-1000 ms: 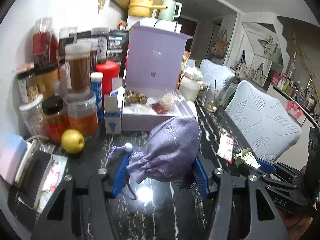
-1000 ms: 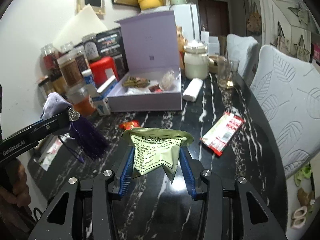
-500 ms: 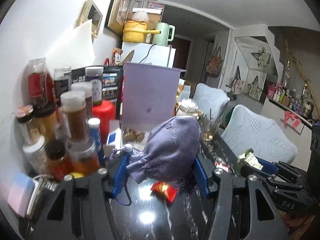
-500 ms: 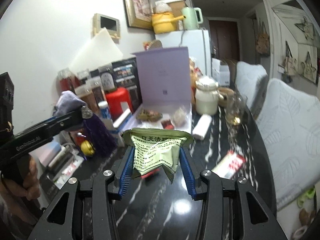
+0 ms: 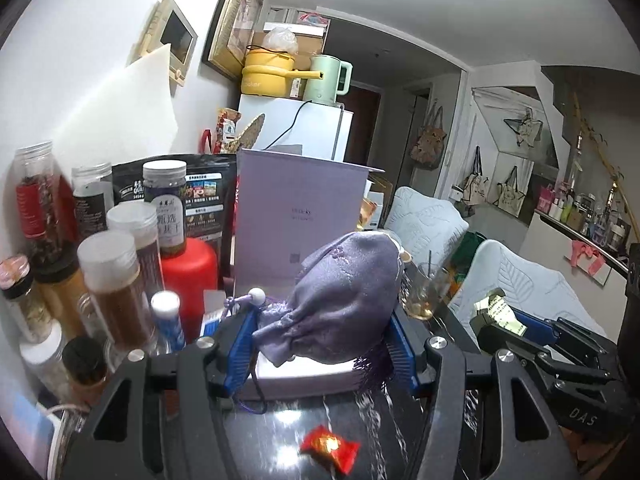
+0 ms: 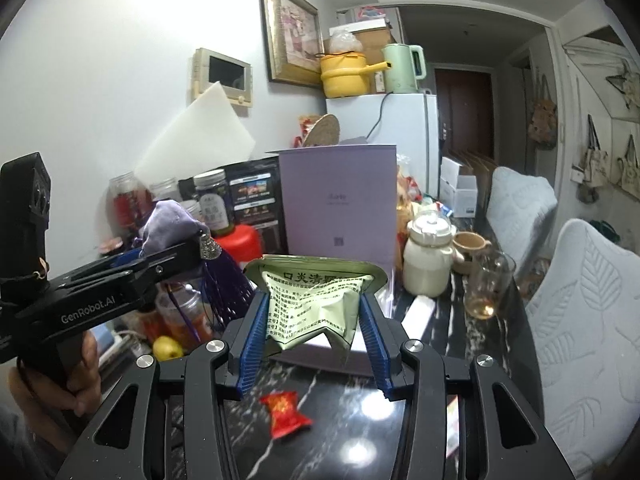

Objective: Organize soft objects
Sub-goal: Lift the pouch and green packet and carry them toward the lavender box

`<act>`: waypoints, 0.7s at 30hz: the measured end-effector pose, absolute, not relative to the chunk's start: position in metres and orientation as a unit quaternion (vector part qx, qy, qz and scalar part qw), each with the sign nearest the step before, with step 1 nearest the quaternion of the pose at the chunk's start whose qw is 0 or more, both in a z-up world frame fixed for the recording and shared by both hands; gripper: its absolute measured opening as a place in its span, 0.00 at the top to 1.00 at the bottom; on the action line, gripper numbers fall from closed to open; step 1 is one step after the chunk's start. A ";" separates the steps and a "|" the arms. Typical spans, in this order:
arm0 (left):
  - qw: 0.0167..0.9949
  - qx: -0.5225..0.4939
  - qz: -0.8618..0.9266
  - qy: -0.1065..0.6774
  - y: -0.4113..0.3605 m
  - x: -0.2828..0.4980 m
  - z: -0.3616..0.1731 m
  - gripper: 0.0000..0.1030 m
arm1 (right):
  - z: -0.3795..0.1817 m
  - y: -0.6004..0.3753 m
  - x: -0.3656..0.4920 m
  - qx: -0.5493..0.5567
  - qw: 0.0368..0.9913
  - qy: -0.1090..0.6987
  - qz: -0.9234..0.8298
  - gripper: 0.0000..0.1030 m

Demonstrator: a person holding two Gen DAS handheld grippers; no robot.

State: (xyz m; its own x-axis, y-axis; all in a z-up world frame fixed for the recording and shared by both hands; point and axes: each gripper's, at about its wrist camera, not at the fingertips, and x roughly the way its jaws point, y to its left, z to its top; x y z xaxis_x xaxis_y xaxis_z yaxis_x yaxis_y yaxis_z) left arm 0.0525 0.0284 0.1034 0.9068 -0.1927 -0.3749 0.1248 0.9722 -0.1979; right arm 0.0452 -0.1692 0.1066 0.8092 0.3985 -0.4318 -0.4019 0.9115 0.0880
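Observation:
My left gripper is shut on a purple drawstring pouch with a dark tassel, held in the air above the black marble table. The right wrist view shows the same pouch in the left gripper, out to the left. My right gripper is shut on a pale green printed sachet, also lifted off the table. In the left wrist view the right gripper shows at the right with the sachet. Straight ahead stands the open lilac box, its lid upright.
A red wrapped candy lies on the table below both grippers. Jars and bottles crowd the left by the wall. A white ceramic jar, a glass and padded chairs stand to the right. A lemon sits low left.
Both grippers have risen and tilted up with their loads. The table has dropped low in both views and the box interior is now hidden behind the held objects.

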 end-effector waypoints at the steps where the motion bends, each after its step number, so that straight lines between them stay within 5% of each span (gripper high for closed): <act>1: 0.973 -0.085 -0.080 0.198 0.029 0.058 0.105 0.44 | 0.107 -0.169 0.051 -0.004 0.951 0.226 0.210 0.56; 21: 0.971 -0.097 -0.070 0.206 0.032 0.169 0.109 0.44 | 0.109 -0.154 0.158 0.005 0.953 0.213 0.216 0.56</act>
